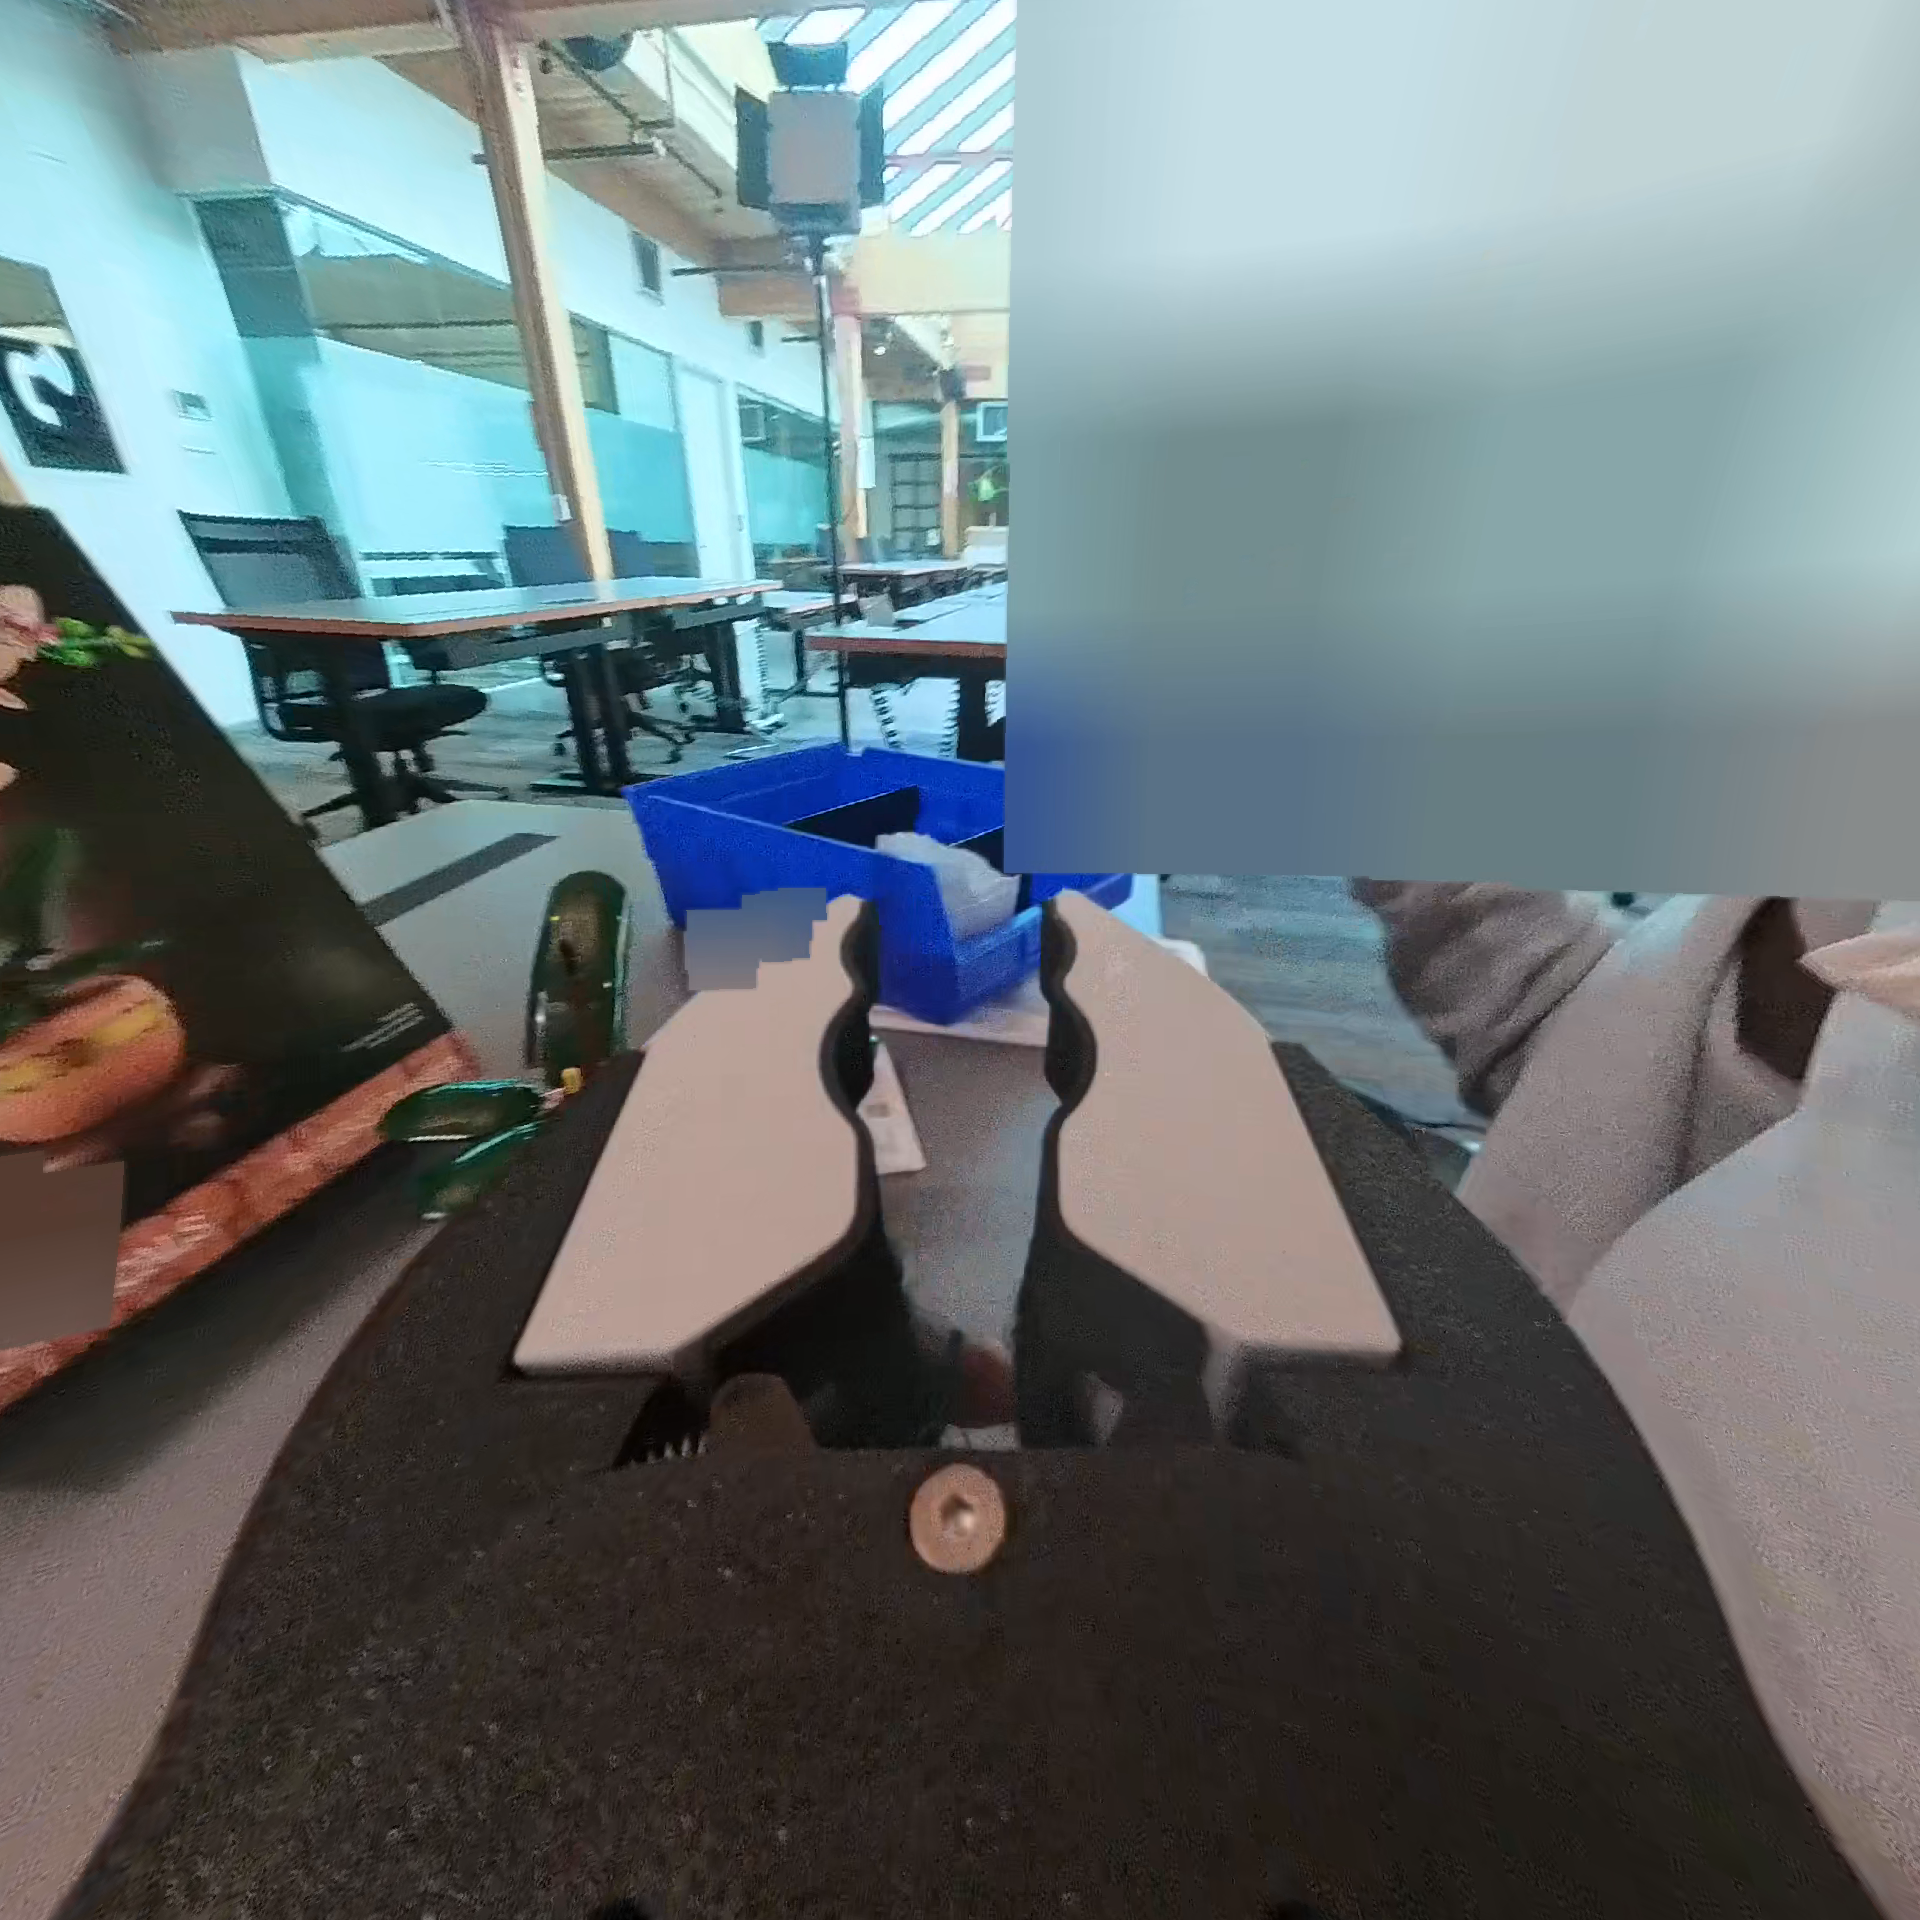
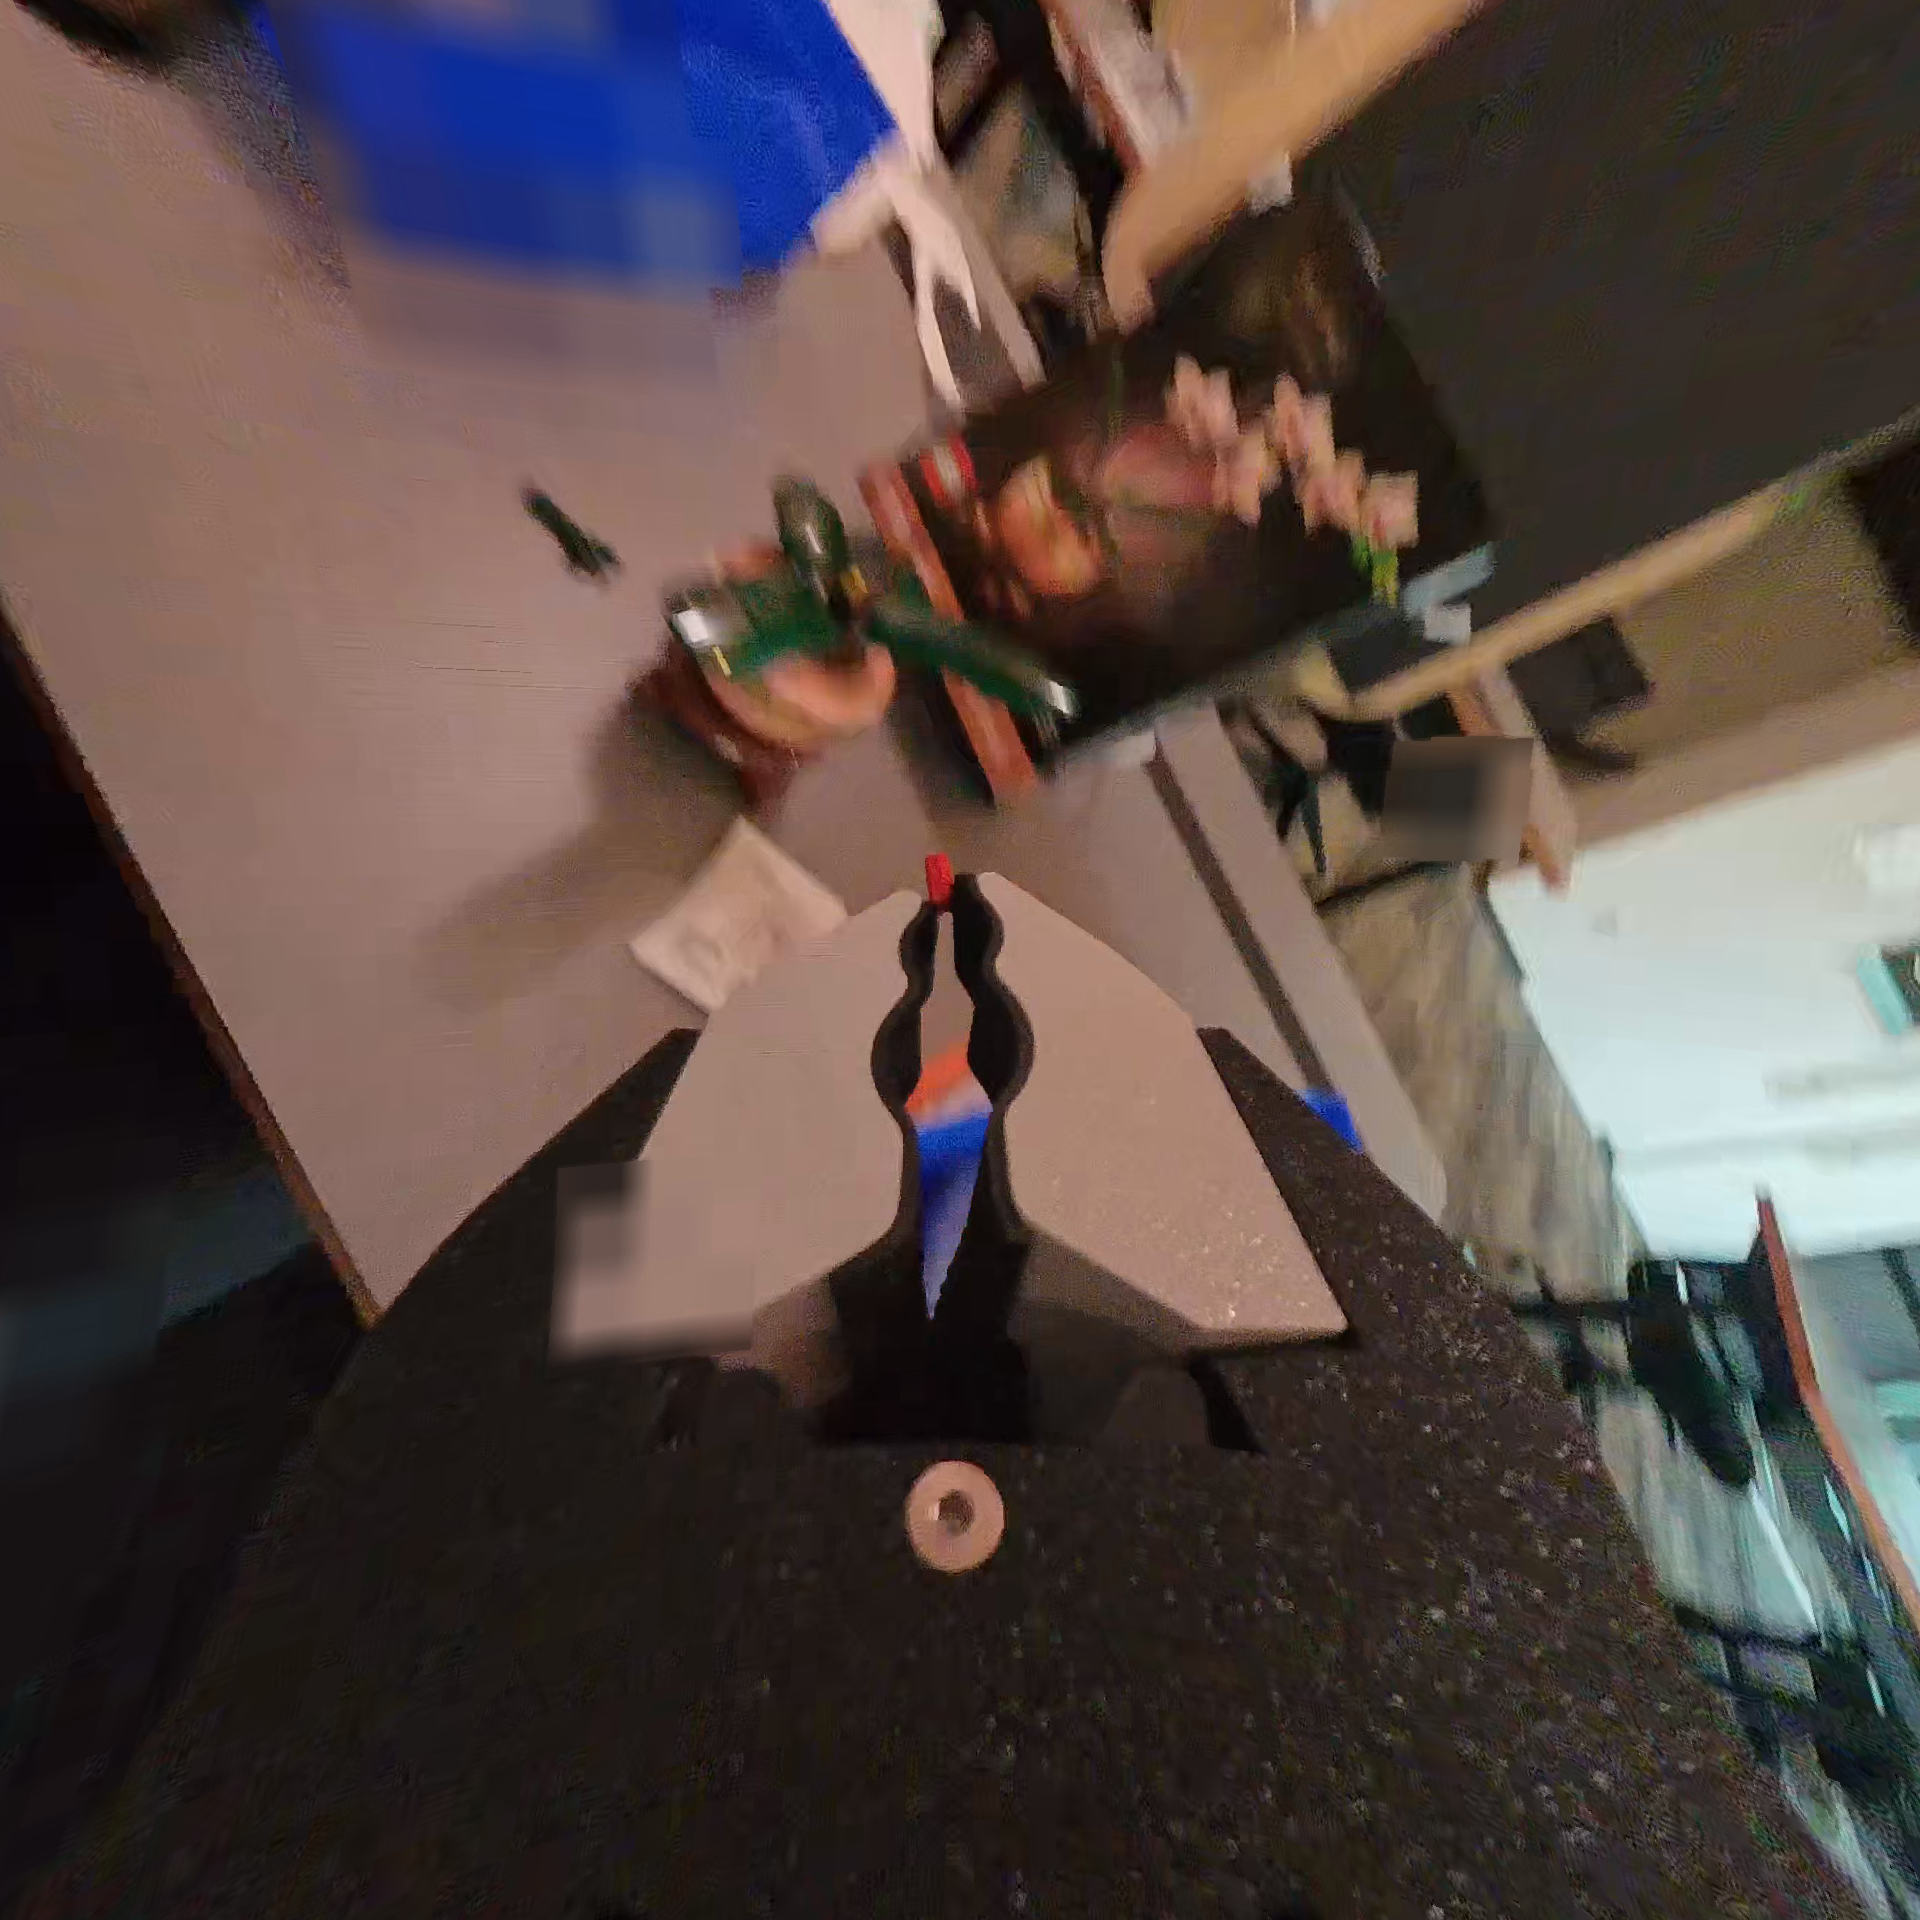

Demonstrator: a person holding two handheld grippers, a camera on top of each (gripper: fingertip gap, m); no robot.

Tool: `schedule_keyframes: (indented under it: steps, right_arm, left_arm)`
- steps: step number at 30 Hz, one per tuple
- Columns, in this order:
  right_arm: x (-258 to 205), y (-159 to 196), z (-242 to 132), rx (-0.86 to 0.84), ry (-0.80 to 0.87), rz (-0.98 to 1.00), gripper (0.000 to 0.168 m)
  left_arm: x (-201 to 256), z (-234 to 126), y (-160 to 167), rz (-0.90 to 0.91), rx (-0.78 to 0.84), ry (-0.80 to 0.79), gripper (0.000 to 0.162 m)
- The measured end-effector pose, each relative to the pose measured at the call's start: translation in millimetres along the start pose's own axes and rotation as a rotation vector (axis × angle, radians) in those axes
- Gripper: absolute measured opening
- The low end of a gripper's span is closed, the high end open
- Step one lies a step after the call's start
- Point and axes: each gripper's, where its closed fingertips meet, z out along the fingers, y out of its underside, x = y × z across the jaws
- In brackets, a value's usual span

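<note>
My right gripper (image 2: 940, 906) is shut on a small red piece (image 2: 938, 876) pinched at its tips, held above the grey table (image 2: 312, 623); this view is motion-blurred. Ahead of it stands a green leafy brick plant in a brownish pot (image 2: 800, 644). My left gripper (image 1: 954, 935) is open and empty, low over the table, pointing at a blue bin (image 1: 769, 862) that holds white plastic bags (image 1: 956, 883). The green leaf pieces (image 1: 577, 966) stand just left of the left gripper's fingers.
A dark box with a flower picture (image 1: 187, 883) leans at the left and shows behind the plant in the right wrist view (image 2: 1143, 540). A white bag (image 2: 738, 925) and a small dark green piece (image 2: 566, 540) lie on the table. A person's light sleeve (image 1: 1714, 1195) is at the right.
</note>
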Motion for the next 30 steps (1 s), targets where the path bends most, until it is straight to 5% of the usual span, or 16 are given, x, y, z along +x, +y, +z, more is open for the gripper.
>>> schedule_keyframes:
  steps: [4,8,19,30]
  right_arm:
    - [26.8,105.6,-20.4,-0.373,-0.054,0.17,0.003]
    - [29.1,144.5,-4.3,-0.486,-0.108,0.17,0.004]
    - [26.6,152.2,20.9,-0.491,-0.188,0.183,0.009]
    - [16.4,146.5,17.7,-0.461,-0.25,0.168,0.034]
  left_arm:
    - [-7.6,-5.4,-7.4,0.078,-0.015,-0.071,0.029]
    - [-8.8,-4.4,-6.5,0.106,-0.035,-0.083,0.029]
    - [-18.7,-6.7,4.4,0.133,-0.083,-0.124,0.028]
    - [-17.5,-12.0,-6.4,0.126,-0.03,-0.13,0.028]
